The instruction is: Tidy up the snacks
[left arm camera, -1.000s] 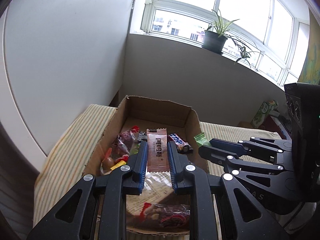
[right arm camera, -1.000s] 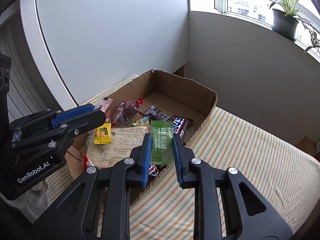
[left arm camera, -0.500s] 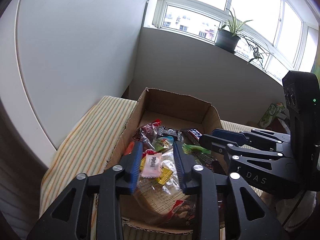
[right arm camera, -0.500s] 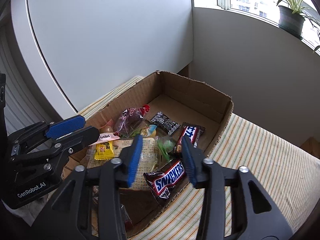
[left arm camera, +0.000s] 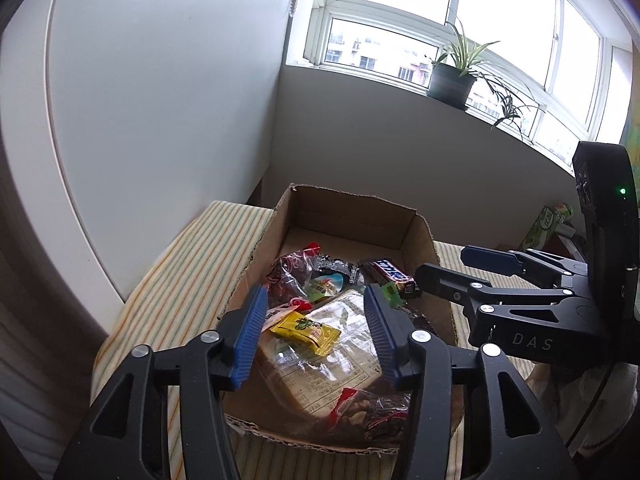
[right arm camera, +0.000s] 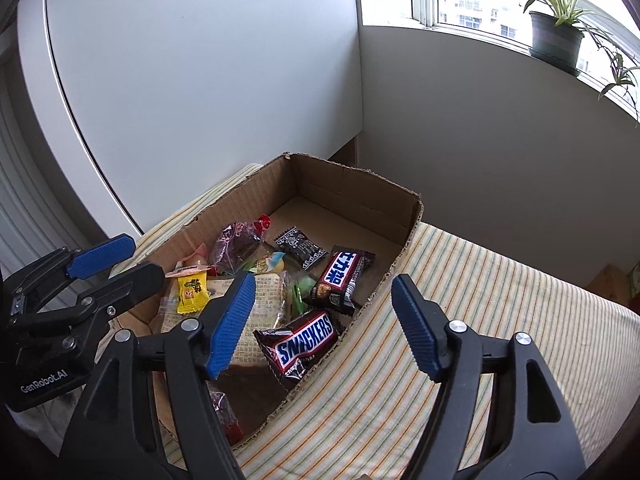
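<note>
Snacks fill the open cardboard box (right arm camera: 356,184) that stands on the striped cloth (right arm camera: 500,320), below and ahead of both grippers. The left gripper (left arm camera: 314,332) hangs over the near half of the box; between its blue pads (left arm camera: 250,330) and beneath them lies a yellow candy packet (left arm camera: 306,330) on top of a large clear-wrapped printed package (left arm camera: 340,364). Its jaws have just been opening and stand moderately apart, holding nothing and touching no wrapper. The right gripper (right arm camera: 324,320) hovers over the box's right-hand wall, one finger above the contents and the other above the cloth outside. Its jaws have also just been opening and now stand wide, empty. Below its gap lies a dark Snickers bar (right arm camera: 304,344) against the box wall, with a second dark chocolate bar (right arm camera: 340,276) just beyond it and a small green packet (right arm camera: 300,292) beside that. Farther in lie a black sachet (right arm camera: 300,246), a crumpled clear bag with dark red contents (right arm camera: 236,246) and a pale blue-and-yellow sweet (right arm camera: 270,262). The far end of the box floor shows bare cardboard.
</note>
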Demonstrator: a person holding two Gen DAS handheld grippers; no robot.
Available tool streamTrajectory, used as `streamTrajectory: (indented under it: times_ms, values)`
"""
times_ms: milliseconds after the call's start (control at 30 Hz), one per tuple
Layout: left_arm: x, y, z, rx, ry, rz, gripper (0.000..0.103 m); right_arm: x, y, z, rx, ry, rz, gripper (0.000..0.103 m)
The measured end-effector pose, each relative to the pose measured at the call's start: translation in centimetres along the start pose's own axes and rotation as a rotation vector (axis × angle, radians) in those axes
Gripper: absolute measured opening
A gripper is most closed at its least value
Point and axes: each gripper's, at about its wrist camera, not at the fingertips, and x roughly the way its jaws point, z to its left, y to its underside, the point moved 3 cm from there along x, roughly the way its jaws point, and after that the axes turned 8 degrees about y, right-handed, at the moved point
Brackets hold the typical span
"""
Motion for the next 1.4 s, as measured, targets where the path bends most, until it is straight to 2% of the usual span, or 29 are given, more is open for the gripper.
streamTrajectory:
  times_ms: [67, 167, 300, 667, 867, 933, 967, 1000, 1200, 1233, 1267, 1300, 1400]
  values:
    - [-0.3, 0.2, -0.2, 0.002, -0.010, -0.005, 0.063, -0.6, 0.3, -0.1, 0.001, 0.006, -0.008, 0.083]
    - [-0.5, 0.7, -0.7, 0.006, -0.012, 0.006, 0.063, -1.4, 0.8, -0.3, 0.007, 0.008, -0.014, 0.083]
    - [-1.1, 1.3, -1.5, 0.019, -0.020, 0.004, 0.070, -2.9, 1.9, -0.7, 0.014, 0.017, -0.028, 0.083]
    - [-2.7, 3.6, -4.0, 0.063, -0.020, 0.004, 0.071, -7.1, 5.8, -1.8, 0.037, 0.022, -0.062, 0.083]
    - [-3.5, 4.3, -5.1, 0.106, -0.029, -0.012, 0.072, -8.5, 6.6, -2.4, 0.056, 0.023, -0.100, 0.084]
    - [-3.4, 4.4, -5.0, 0.102, -0.030, -0.011, 0.072, -8.7, 6.5, -2.8, 0.075, 0.011, -0.106, 0.087]
    - [-3.4, 4.4, -5.0, 0.103, -0.033, -0.011, 0.072, -8.7, 6.5, -2.9, 0.083, 0.008, -0.111, 0.094]
    - [-3.3, 4.4, -5.0, 0.103, -0.037, -0.010, 0.072, -8.7, 6.5, -3.0, 0.088, 0.009, -0.120, 0.096]
    - [-3.3, 4.4, -4.8, 0.092, -0.052, -0.016, 0.073, -8.9, 6.4, -2.8, 0.089, 0.011, -0.134, 0.096]
    - [-3.4, 4.3, -4.7, 0.087, -0.052, -0.019, 0.074, -8.9, 6.4, -2.7, 0.086, 0.010, -0.136, 0.096]
    - [-3.4, 4.3, -4.6, 0.084, -0.052, -0.021, 0.080, -9.0, 6.4, -2.5, 0.084, 0.009, -0.139, 0.096]
    - [-3.5, 4.3, -4.6, 0.082, -0.054, -0.026, 0.082, -9.0, 6.4, -2.4, 0.079, 0.008, -0.139, 0.097]
    - [-3.9, 4.1, -4.6, 0.081, -0.064, -0.046, 0.082, -9.0, 6.5, -2.1, 0.064, 0.013, -0.144, 0.101]
